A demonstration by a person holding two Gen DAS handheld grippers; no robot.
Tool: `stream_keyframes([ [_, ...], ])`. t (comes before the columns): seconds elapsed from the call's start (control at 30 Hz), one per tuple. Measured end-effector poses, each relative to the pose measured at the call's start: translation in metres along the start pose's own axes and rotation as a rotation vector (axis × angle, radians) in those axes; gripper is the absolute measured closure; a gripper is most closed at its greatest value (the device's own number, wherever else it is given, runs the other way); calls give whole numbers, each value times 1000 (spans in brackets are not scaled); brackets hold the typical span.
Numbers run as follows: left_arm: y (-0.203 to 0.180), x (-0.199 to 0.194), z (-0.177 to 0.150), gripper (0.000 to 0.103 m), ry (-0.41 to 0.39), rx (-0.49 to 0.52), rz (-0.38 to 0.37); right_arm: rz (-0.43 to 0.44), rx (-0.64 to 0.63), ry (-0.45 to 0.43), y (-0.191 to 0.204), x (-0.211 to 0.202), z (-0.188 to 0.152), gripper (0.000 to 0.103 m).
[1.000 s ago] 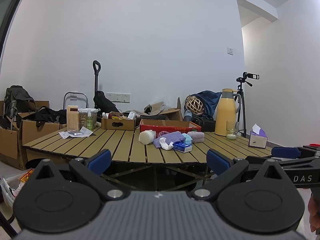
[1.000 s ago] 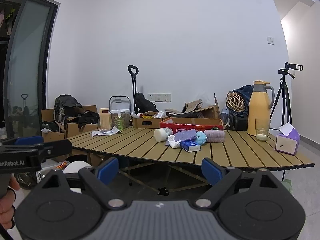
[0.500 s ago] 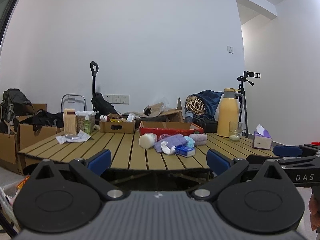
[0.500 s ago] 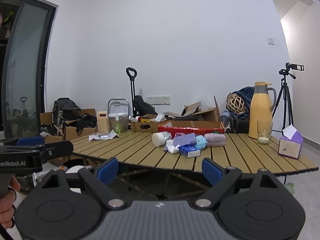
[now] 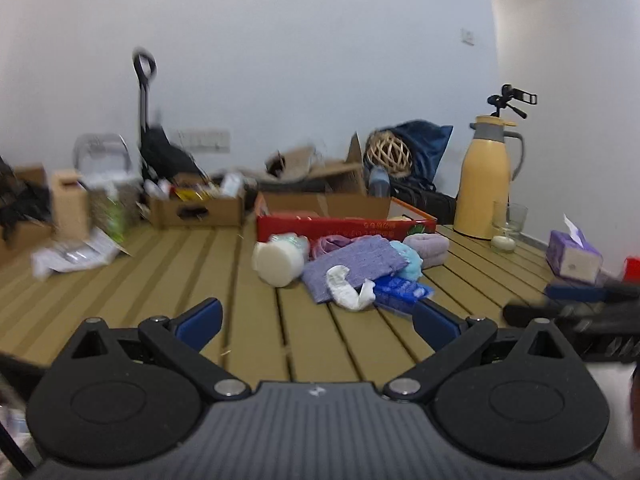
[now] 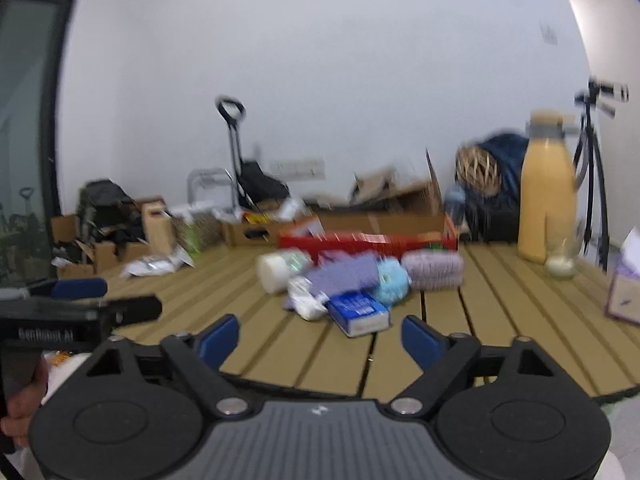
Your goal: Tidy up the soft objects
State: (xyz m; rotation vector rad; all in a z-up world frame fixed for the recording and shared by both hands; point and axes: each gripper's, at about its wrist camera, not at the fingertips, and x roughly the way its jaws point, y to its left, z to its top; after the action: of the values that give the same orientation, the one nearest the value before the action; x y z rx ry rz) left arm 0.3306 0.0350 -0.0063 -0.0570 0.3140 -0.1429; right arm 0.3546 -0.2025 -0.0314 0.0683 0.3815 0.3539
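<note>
While both frames are smeared by motion, the main facts can be read. The left gripper (image 5: 316, 318) is held over the near edge of a slatted wooden table (image 5: 168, 280), its blue fingers (image 5: 200, 317) spread wide with nothing between them. The right gripper (image 6: 320, 334) is likewise over the near edge; its jaws have just been closing somewhat but remain apart, and nothing lies between them. A heap of soft things sits at the middle of the table, beyond both grippers and touched by neither. In that heap, a white roll (image 5: 278, 262) lies at the left, just beside a purple cloth (image 5: 352, 266); a crumpled white wad (image 5: 346, 288) rests against the near edge of the cloth, and a blue packet (image 5: 402, 290) lies nearest of all. A light blue puff (image 6: 392, 280) and a folded lilac towel (image 6: 434, 268) sit at the right of the heap. A red box (image 5: 344, 228) stands directly behind the heap. At the far right stand a yellow jug (image 5: 484, 184) and a glass (image 5: 508, 224), with a tissue box (image 5: 574, 256) nearer the right edge.
</note>
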Motion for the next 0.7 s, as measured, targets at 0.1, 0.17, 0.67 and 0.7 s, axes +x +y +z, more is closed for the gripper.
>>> stream_keyframes([
  [0.1,5,56,10,10,87,-50,-52,-10,53,77,-18,57,6,32],
  [0.17,6,88,10,20,164,-55,-80,-38,40,118,-24,95,9,32],
  [0.67,-39,175,14,58,245,-84,-300,-50,206,94,-89,134,24,52],
  [0.7,-41,180,13,62,241,-73,-245,-45,228,113,-91,143,24,53],
])
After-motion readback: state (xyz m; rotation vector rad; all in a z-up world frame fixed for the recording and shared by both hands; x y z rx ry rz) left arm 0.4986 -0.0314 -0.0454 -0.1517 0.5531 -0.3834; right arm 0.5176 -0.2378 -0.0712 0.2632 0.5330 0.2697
